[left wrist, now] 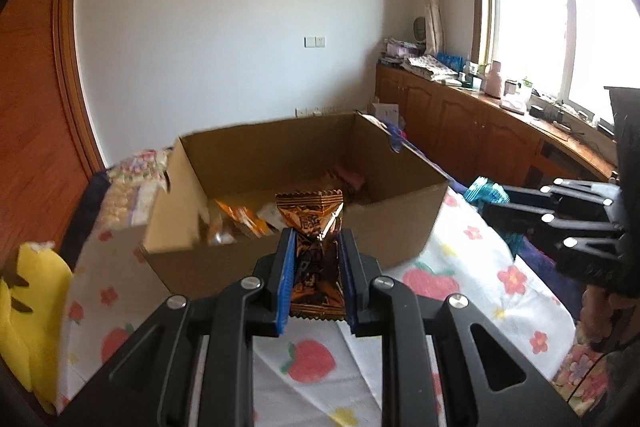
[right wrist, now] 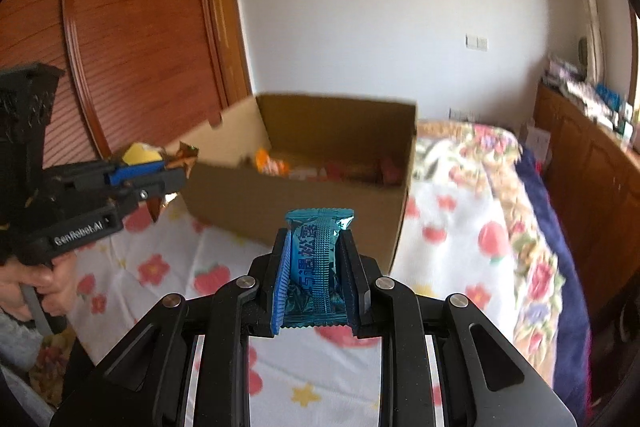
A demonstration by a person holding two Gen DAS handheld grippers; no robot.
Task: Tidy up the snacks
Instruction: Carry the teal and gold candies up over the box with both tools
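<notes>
You have a snack clamped in each pair of tongs: the left tongs [left wrist: 316,267] are closed on a crinkly bronze-and-orange foil packet [left wrist: 316,247], and the right tongs [right wrist: 316,275] are closed on a shiny teal foil packet [right wrist: 318,263] with a fine embossed grid and serrated end seals. Both packets are gripped across the middle by the ribbed blue pads [left wrist: 285,279], their top seals standing free above the fingertips, clear of the bed. The open brown cardboard box [left wrist: 400,227] sits ahead on the bed's white strawberry-and-flower printed sheet [left wrist: 460,267], toward its far end, with orange, pink and pale wrappers already lying in its bottom. To do this step well, I judge you should carry each packet over the near wall before letting go, high enough that the dangling lower seal does not catch the raw cardboard rim, which is thin and could tip the box if nudged. Foil like this is slick and springy, so keep the grip steady on the way, as the pillow-shaped packet could squirm sideways between the pads. Bring the tongs in one after the other, since both point at the same opening and could knock together. The bent flap at the box's left corner also leans inward, so steer the left packet clear of it.
</notes>
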